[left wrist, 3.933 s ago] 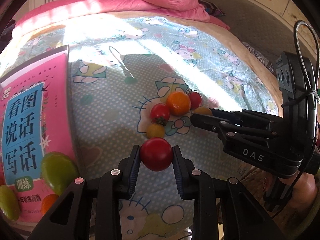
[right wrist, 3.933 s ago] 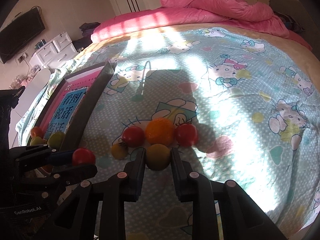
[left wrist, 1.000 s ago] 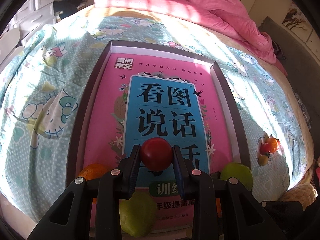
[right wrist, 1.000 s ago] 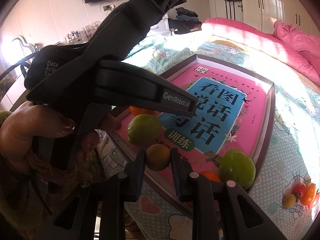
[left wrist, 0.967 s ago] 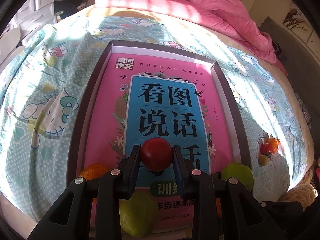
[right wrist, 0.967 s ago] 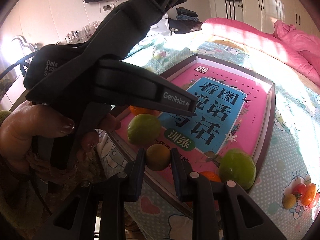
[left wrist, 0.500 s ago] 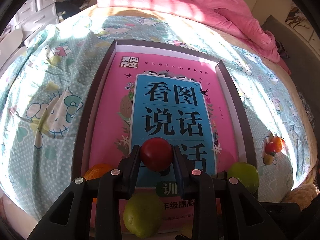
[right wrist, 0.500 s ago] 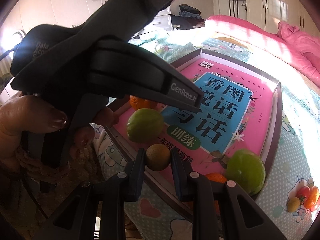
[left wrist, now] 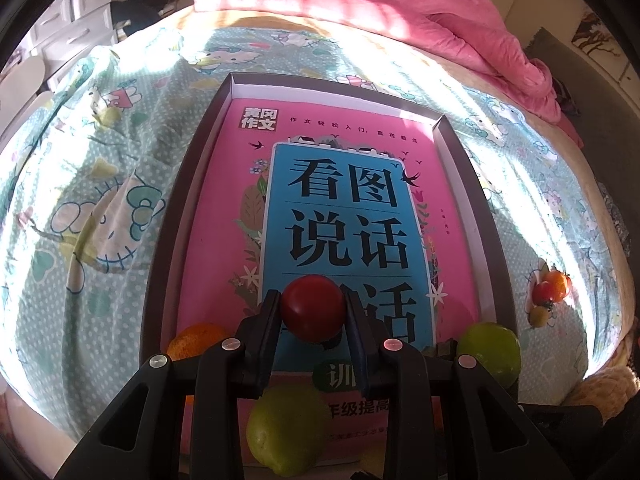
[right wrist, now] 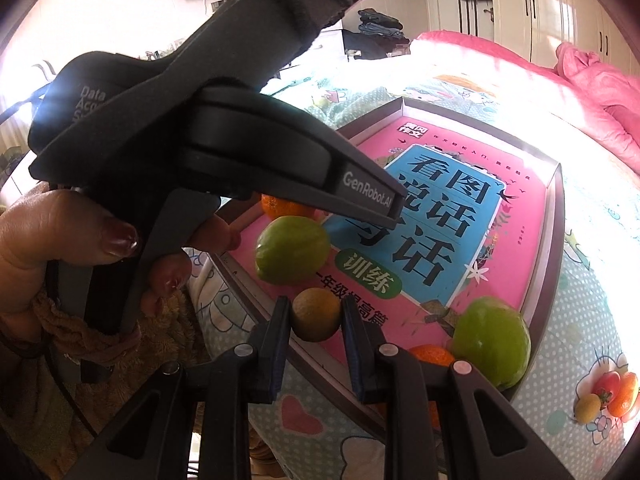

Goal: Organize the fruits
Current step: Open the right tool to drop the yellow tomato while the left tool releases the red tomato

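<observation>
Left gripper [left wrist: 313,312] w/ jaws clamped on red tomato [left wrist: 313,307], held level above pink book [left wrist: 256,240] inside dark tray [left wrist: 472,184] on bed. Right gripper [right wrist: 315,316] jaws pinch yellow-brown fruit [right wrist: 316,314] over tray's near edge. Left hand [right wrist: 60,236] wraps its handle, thumb up top. 2 green fruits [right wrist: 291,249] [right wrist: 493,340] in tray; 3 small fruits [right wrist: 608,394] on sheet beside it.

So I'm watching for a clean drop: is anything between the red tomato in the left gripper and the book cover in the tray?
Nothing visible. The red tomato sits clamped in the left gripper over bare book cover. The green fruits lie nearer the tray's front edge.
</observation>
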`<state>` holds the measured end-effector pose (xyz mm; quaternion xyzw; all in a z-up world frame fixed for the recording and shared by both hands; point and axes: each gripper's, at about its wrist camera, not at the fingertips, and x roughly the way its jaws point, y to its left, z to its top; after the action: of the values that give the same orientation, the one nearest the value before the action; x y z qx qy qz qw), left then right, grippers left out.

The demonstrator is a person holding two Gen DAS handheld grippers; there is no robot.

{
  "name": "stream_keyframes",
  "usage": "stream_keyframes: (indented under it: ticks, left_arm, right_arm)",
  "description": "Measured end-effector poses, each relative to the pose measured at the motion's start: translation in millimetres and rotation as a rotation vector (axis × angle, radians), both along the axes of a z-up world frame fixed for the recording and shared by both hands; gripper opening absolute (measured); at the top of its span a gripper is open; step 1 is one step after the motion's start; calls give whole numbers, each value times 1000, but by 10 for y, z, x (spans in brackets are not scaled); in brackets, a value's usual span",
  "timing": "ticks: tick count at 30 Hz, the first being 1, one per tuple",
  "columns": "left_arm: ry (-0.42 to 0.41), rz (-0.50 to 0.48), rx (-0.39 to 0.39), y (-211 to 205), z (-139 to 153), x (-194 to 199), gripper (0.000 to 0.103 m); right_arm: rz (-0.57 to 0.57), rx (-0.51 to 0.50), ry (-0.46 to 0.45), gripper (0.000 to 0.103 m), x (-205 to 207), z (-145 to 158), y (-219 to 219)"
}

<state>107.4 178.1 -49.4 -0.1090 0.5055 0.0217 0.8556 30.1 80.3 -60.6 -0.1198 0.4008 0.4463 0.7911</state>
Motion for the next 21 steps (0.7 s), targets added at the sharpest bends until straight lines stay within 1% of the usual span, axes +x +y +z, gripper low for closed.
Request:
stream_keyframes:
  ticks: [7, 10, 13, 21]
  left_arm:
    - [3, 1, 6, -7, 0, 3, 33]
    - [3, 1, 7, -7, 0, 4, 33]
    - [4, 5, 9, -2, 0, -2, 33]
    - [2, 7, 4, 12, 0, -6, 33]
  right_arm:
    - [-5, -5, -6, 26, -3, 46, -40]
    - [-7, 3, -3, 30, -2, 64, -71]
    - [-9, 13, -3, 31, -4, 123, -137]
    - [-32, 35, -7, 34, 49, 167, -235]
